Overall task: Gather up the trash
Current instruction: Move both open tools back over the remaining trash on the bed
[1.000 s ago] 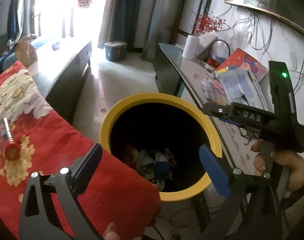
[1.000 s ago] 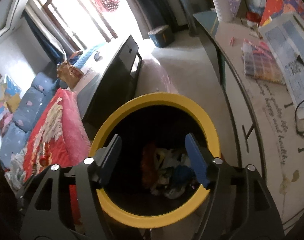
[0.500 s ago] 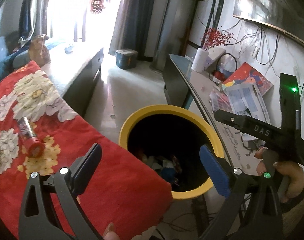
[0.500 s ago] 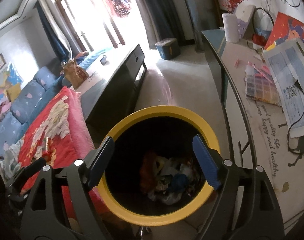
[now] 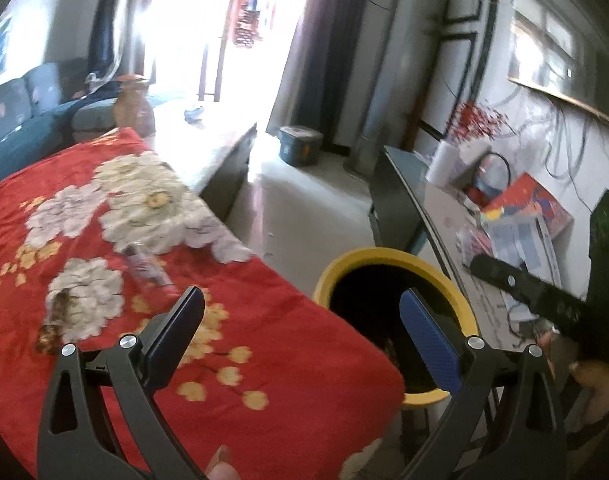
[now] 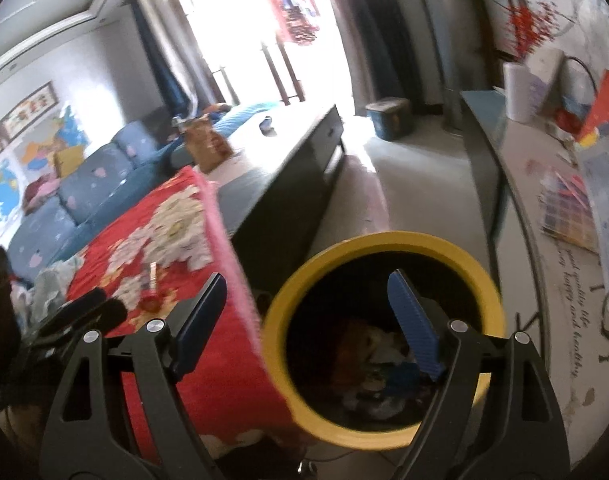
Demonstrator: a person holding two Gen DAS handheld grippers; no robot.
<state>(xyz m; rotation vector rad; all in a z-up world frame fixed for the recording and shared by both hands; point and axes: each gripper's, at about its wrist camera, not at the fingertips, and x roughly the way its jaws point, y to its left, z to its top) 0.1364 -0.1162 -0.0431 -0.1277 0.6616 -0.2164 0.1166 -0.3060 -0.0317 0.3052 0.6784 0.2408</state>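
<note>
A yellow-rimmed black trash bin point(image 5: 396, 258) stands beside a red flowered blanket point(image 5: 264, 344); it also shows in the right wrist view point(image 6: 384, 240), with mixed trash point(image 6: 380, 368) at its bottom. My left gripper point(image 5: 300, 328) is open and empty above the blanket's edge, left of the bin. My right gripper point(image 6: 304, 300) is open and empty above the bin's left rim. A small blurred tube-shaped item point(image 5: 146, 268) lies on the blanket, and shows in the right wrist view point(image 6: 152, 286). A brownish scrap point(image 5: 50, 332) lies further left.
A long desk point(image 6: 552, 264) with papers, books and a paper roll point(image 5: 444, 160) runs along the right wall. A dark low cabinet point(image 6: 300, 176) stands beyond the blanket. A blue sofa point(image 6: 84, 184) is at the left. A small box point(image 5: 300, 146) sits on the floor.
Both grippers have pulled back and swung left from over the bin, toward the red blanket. The bin now sits lower right in the left wrist view. Both stayed open.
</note>
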